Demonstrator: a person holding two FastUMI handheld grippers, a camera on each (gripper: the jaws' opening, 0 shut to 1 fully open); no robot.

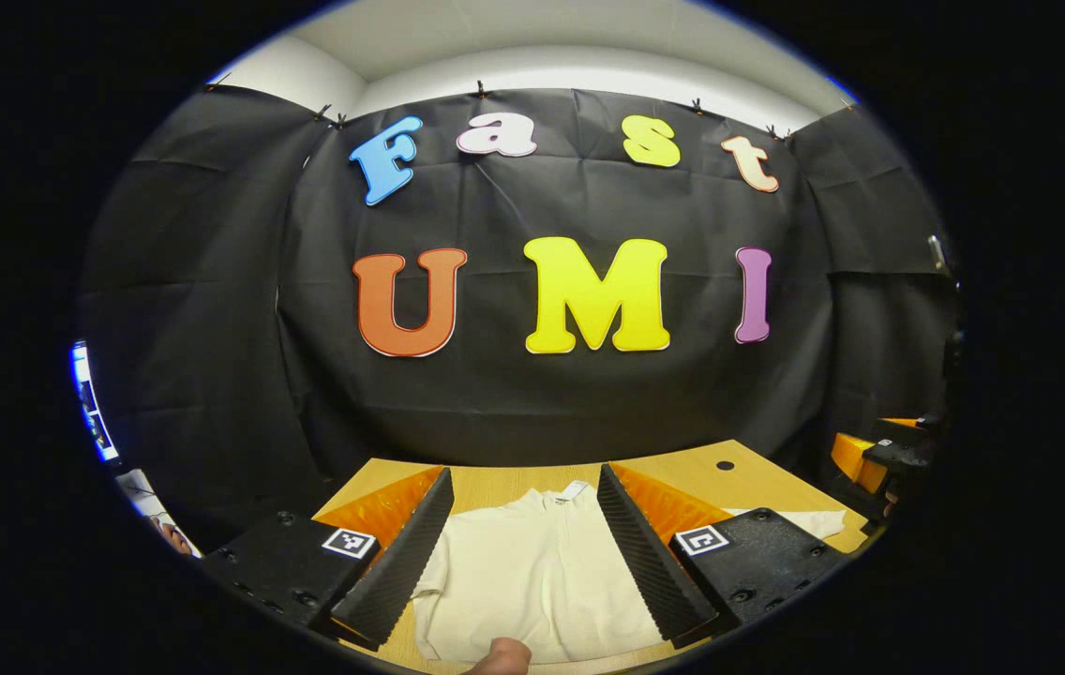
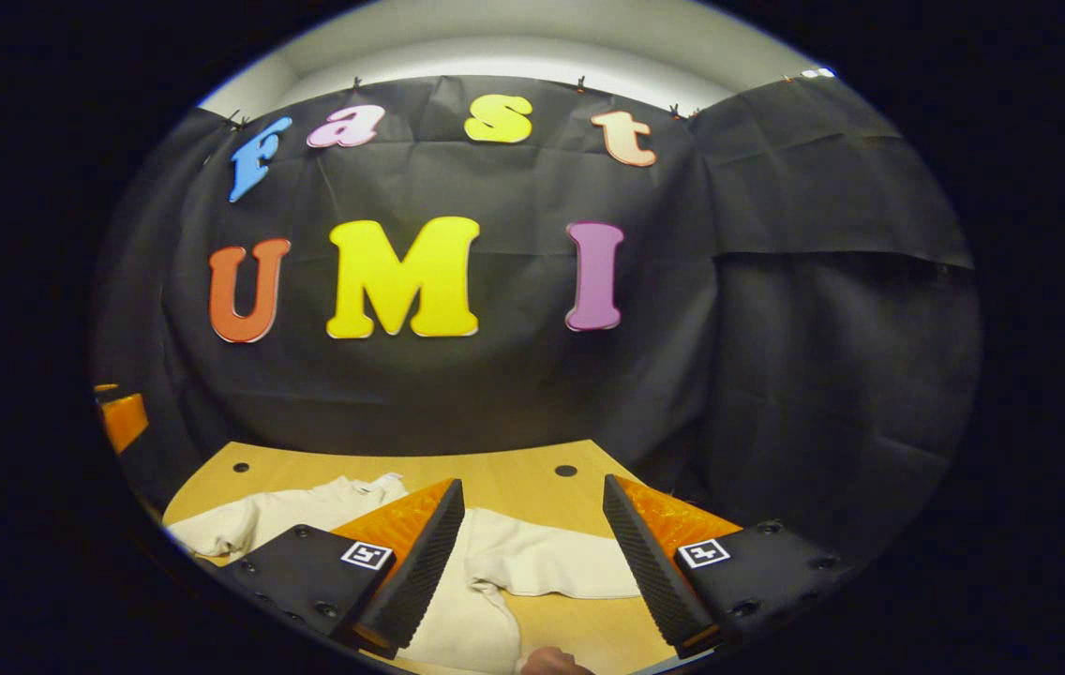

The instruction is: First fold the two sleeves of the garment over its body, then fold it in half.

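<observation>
1. The garment, a cream top, is lying flat on the wooden table, collar toward the far wall, body showing between the left gripper's fingers.
2. In the right gripper view, one sleeve is stretching outward across the table, away from the body, and is not lying over it. The other sleeve is likewise reaching out toward the far left of that view.
3. The left gripper is hovering above the body with its jaws standing wide apart, gripping nothing.
4. The right gripper is hanging over the outstretched sleeve, jaws also spread wide, with cloth showing between them but not pinched.
5. A fingertip of the holding hand is showing at the lower edge of the left gripper view.
6. Judging by the spread sleeves, the sleeve-folding step is the one in hand; the halving fold is waiting on it.
7. The next move is calling for one gripper to come down onto a sleeve near its cuff, close on the cloth, and carry it inward over the body.
8. The soft knit is likely to be dragging and bunching, so a lift clear of the table should help.
</observation>
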